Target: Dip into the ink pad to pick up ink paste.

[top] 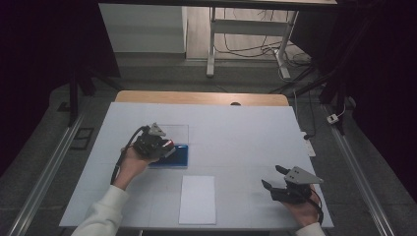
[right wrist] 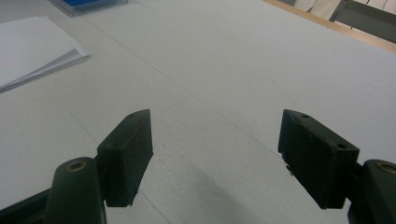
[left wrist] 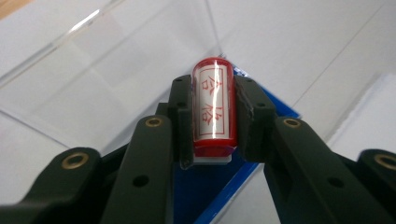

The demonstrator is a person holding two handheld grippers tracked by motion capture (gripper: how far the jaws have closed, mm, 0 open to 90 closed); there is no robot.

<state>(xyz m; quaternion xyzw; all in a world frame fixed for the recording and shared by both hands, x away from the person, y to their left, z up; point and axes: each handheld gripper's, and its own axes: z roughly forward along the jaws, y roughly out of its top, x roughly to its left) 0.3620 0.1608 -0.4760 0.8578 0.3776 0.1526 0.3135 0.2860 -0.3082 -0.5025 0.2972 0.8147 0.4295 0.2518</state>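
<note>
Jaws of left gripper (left wrist: 214, 116) are pinching red stamp (left wrist: 213, 105) over blue ink pad (top: 172, 156); right gripper (top: 276, 178) is idling spread; next, carrying stamp toward paper (top: 197, 199) at 5 o'clock.

Three cameras: one fixed overhead, one riding on each gripper.

The high view looks forward and down from the person's side, far enough back to take in the whole white table (top: 246, 132), with floor and desk legs across the top of the frame. The left gripper view sits very close, looking along its jaws at a red stamp (left wrist: 214, 105) over a blue ink pad (left wrist: 205, 186). The right gripper view looks low across the table; its upper left shares the paper stack (right wrist: 32, 49) and blue ink pad (right wrist: 86, 3) with the high view's centre.
</note>
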